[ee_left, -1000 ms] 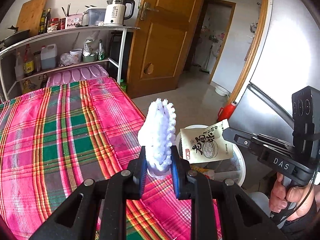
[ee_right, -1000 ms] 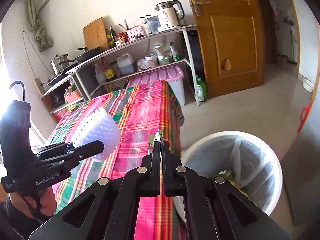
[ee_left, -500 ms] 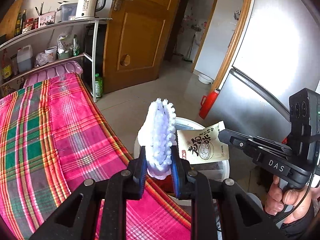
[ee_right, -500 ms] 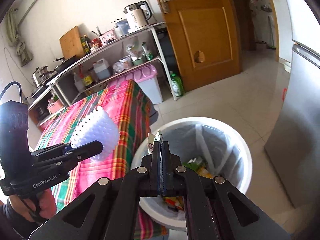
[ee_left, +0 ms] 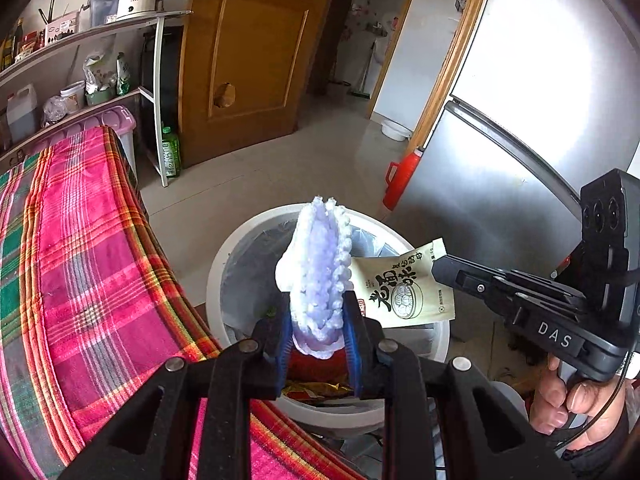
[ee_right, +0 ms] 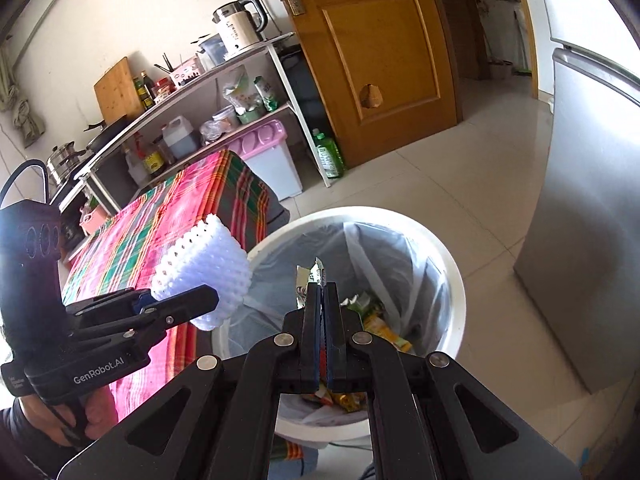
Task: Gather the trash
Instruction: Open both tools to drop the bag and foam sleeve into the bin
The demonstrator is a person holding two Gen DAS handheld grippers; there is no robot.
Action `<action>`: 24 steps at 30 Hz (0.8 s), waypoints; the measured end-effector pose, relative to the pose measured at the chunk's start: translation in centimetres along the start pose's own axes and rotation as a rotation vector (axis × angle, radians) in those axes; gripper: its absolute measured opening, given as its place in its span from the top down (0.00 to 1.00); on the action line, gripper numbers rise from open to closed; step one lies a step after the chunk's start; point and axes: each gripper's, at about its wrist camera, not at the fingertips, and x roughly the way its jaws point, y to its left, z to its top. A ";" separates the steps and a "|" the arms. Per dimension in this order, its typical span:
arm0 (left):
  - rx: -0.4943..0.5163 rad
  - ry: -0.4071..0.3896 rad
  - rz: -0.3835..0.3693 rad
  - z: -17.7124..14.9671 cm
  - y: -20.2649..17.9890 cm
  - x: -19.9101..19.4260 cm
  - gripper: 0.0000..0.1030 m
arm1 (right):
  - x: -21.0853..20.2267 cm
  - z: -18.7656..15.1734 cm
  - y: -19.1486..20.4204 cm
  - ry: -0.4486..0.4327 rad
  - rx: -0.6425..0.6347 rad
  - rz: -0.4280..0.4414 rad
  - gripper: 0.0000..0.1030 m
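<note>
My left gripper (ee_left: 318, 334) is shut on a white foam fruit net (ee_left: 318, 272) and holds it over the near rim of the white trash bin (ee_left: 218, 256). The net also shows in the right wrist view (ee_right: 204, 268). My right gripper (ee_right: 322, 300) is shut on a beige seasoning packet (ee_left: 404, 284), seen edge-on in its own view (ee_right: 318, 272), above the bin (ee_right: 452, 280). The bin has a clear liner and wrappers (ee_right: 380, 324) inside.
The table with the pink plaid cloth (ee_left: 80, 264) is left of the bin. A steel fridge (ee_left: 500, 168) stands right of it, with a red bottle (ee_left: 400, 178) at its foot. A wooden door (ee_left: 248, 52) and a shelf rack (ee_left: 156, 92) are behind.
Both grippers have moved right, off the table, and now hold the net and the packet over the bin. Both stay shut on their items.
</note>
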 end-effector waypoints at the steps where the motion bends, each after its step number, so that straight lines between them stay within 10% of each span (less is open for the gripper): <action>1: 0.000 0.007 -0.002 0.1 0.0 0.4 0.76 | 0.1 -0.1 -0.2 0.004 0.003 -0.001 0.99; 13: 0.007 0.042 -0.009 0.0 -0.6 1.8 0.53 | 0.7 -0.9 -1.2 0.039 0.024 -0.016 0.91; 24: -0.018 -0.014 -0.002 -0.8 0.1 -1.0 0.52 | -1.8 -0.8 0.6 -0.009 -0.010 -0.039 0.80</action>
